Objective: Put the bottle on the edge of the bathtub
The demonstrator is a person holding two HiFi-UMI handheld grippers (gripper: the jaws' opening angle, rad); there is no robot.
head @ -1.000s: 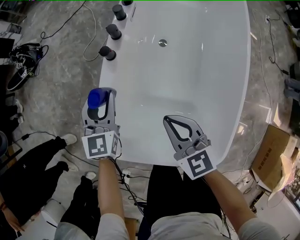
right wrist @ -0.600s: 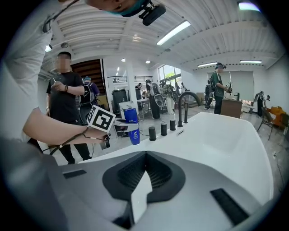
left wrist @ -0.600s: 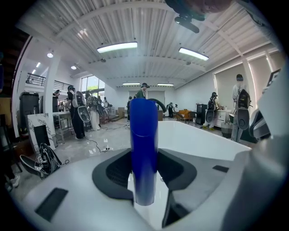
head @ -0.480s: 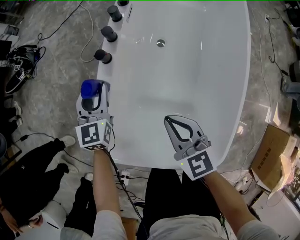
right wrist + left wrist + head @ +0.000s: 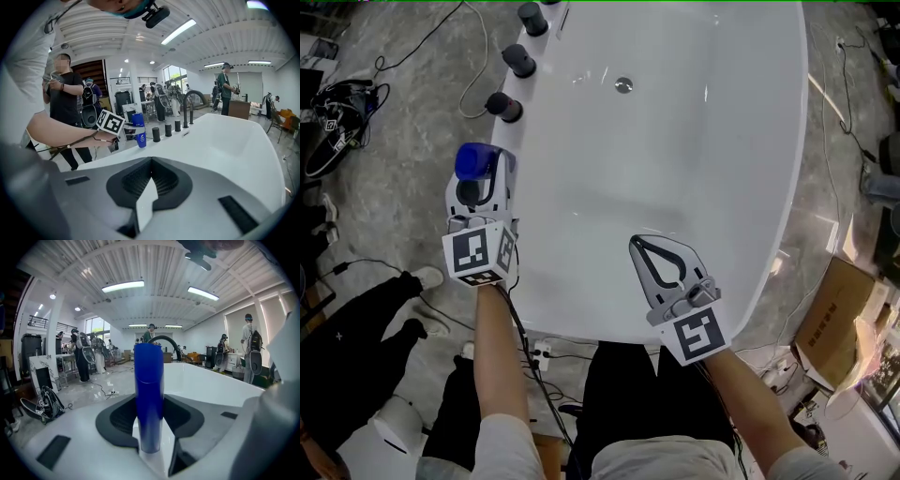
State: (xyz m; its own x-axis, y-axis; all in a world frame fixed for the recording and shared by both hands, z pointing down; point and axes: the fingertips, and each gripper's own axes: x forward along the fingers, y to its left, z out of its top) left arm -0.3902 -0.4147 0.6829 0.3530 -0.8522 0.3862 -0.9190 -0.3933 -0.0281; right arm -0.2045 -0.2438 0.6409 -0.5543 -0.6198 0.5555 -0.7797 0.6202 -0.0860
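Tub rim, bottle apparently gripped in left claw

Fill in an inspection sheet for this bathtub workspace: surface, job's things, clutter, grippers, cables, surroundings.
Surface: white bathtub with a drain in its floor; three dark tap knobs on the left rim.
Job's things: blue bottle, upright, at the left rim near the knobs; whether it touches the rim cannot be told.
Clutter: cardboard box and black bag on the floor.
Grippers: left hand-held gripper closed on the bottle; right hand-held gripper shut, holding nothing, over the tub's near end.
Cables: loose cables on the floor beside the tub; power strip near the person's feet.
Surroundings: grey marbled floor; bystanders in a large hall.
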